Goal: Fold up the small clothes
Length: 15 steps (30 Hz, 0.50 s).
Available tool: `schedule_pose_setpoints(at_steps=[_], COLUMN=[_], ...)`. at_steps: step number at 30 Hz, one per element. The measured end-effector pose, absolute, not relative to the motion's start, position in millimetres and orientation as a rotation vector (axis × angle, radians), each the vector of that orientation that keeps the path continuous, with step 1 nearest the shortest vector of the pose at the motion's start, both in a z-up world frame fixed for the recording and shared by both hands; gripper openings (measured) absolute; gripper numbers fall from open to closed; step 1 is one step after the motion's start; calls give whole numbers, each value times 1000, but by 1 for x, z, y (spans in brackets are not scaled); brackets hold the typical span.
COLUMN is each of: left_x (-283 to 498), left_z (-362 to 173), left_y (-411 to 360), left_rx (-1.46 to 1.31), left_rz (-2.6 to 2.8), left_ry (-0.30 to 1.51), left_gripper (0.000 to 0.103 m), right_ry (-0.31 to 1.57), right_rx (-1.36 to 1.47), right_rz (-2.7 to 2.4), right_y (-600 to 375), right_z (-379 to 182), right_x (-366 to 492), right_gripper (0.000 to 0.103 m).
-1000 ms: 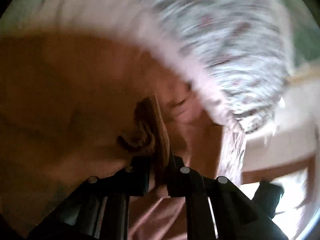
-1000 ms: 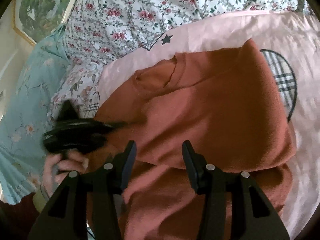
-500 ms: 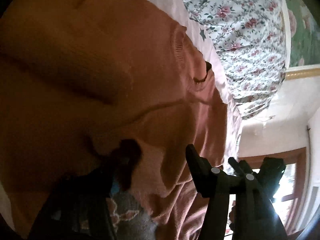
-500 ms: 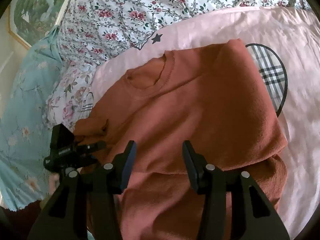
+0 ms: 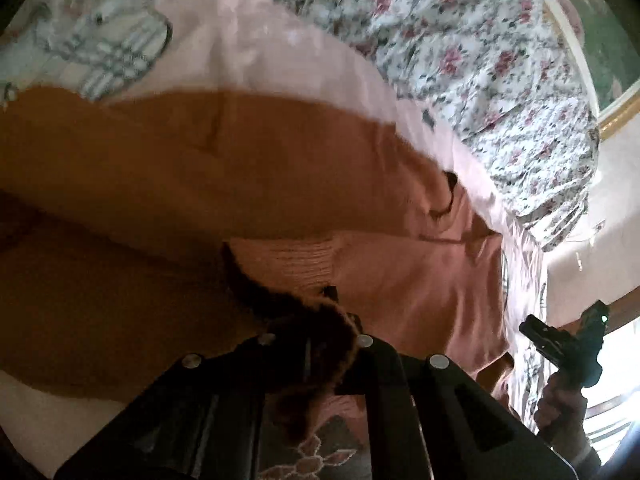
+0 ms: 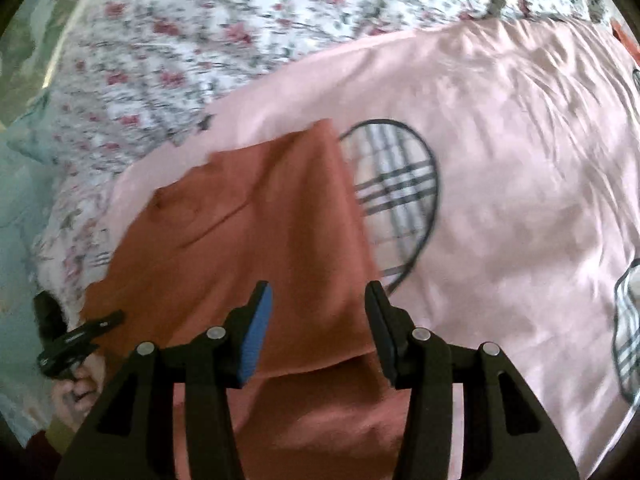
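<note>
On a bed's pink sheet (image 6: 520,140), the rust sweater (image 6: 260,220) lies ahead of the half-open, empty right tongs (image 6: 318,320), while the left tongs (image 5: 332,344) pinch its cuff shut to fold the sleeve inward.

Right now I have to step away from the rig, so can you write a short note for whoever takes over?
Left claw: shut on a bunched edge of the rust sweater, at its left side.
Right claw: open, empty, over the sweater's lower right part.
The sweater lies on the pink sheet, below the floral bedding. One layer is already folded over the body; its edge runs across in front of the right claw.
Left: carry the pinched edge across, probably take the right side too, then flatten the stack. No finished fold yet.
</note>
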State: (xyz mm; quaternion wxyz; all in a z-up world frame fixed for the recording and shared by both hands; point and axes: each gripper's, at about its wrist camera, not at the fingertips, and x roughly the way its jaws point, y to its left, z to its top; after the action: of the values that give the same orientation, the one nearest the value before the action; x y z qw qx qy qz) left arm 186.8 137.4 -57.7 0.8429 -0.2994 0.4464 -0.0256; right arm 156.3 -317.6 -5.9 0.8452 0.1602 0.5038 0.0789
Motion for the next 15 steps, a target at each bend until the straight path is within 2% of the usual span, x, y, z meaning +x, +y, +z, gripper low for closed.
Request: schedule_pose_setpoints(at_steps=[8, 9, 10, 12, 15], left_x=[180, 178, 179, 177, 180], left_z=[-63, -62, -58, -50, -55], left_y=[131, 129, 127, 123, 117], left_rx=[-619, -607, -597, -575, -521], left_rz=[-58, -56, -61, -76, -69], left_ry=[980, 987, 984, 964, 1003], left_gripper=[6, 6, 6, 7, 9], right_ry=[1196, 1203, 1198, 1147, 1194], right_rx=[294, 272, 260, 295, 271], right_rz=[181, 179, 179, 166, 135], right_y=[-304, -302, -302, -311, -317], right_z=[-51, -52, -48, -32, -44], right_x=[200, 203, 203, 202, 205], right_gripper=[48, 18, 9, 9, 9])
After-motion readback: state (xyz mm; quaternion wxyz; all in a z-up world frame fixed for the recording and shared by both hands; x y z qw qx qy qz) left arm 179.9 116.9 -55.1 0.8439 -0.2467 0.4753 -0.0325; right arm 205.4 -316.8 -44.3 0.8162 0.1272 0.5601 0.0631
